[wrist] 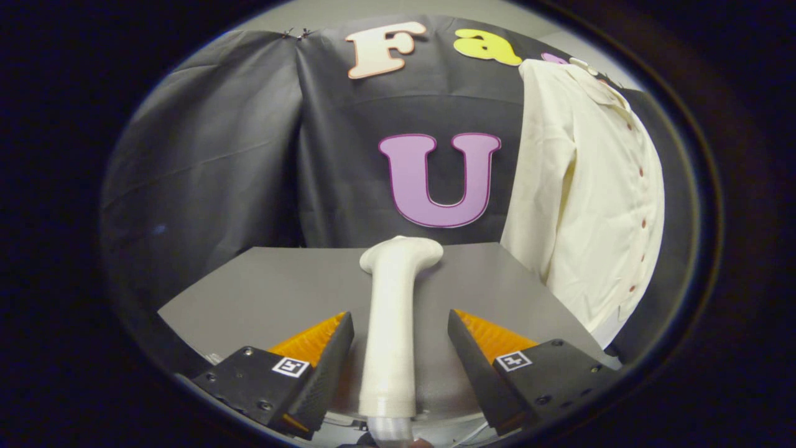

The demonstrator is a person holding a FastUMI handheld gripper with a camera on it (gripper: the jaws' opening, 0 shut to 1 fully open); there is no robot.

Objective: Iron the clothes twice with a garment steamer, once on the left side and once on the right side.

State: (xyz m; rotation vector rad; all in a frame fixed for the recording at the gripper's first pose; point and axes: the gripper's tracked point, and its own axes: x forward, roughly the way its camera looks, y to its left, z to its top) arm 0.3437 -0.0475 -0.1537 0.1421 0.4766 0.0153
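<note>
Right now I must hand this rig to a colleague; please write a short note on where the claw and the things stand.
Claw: open, its fingers either side of the white garment steamer, with a gap on both sides, not gripping.
Steamer: lies on the grey table, handle between the fingers, head pointing away toward the black cloth wall.
Shirt: cream, buttoned, hangs beyond the fingers to the right, at the table's far right corner.
Done: nothing visible; the steamer is not yet gripped.
Left: grip the steamer, steam the shirt's left side, then its right side.
</note>
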